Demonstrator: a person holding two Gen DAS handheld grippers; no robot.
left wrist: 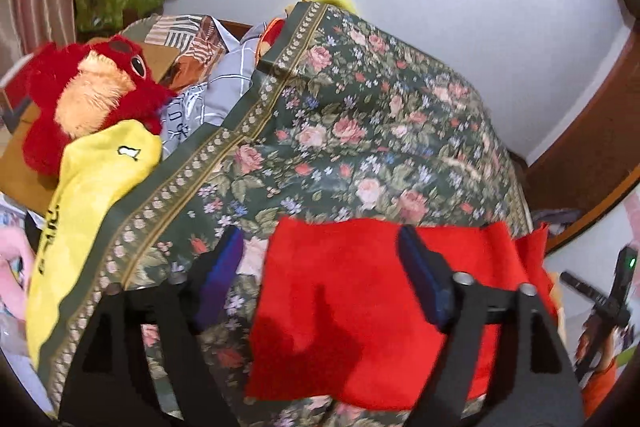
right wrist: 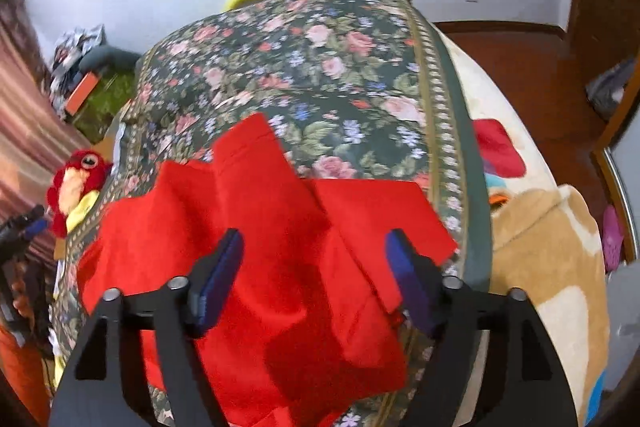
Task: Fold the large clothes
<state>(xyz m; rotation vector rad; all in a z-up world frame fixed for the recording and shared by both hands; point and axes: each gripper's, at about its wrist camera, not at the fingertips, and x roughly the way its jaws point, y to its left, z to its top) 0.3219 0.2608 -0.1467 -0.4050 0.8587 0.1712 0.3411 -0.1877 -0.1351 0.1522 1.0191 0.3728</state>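
Left tool [left wrist: 320, 267]: fingers set wide apart, gripping nothing, poised above the left edge of the red garment [left wrist: 372, 311]; one finger sits over the floral bedspread [left wrist: 360, 115], the other over red cloth. Contact cannot be confirmed. The garment lies rumpled on the bedspread at the bed's near edge. Right tool [right wrist: 314, 267]: likewise spread wide and empty, both fingers over the garment's middle.

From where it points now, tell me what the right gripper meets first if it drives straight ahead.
The right gripper, open, would likely meet the red garment first; it lies between the fingers on the floral bedspread. Depth is unclear.
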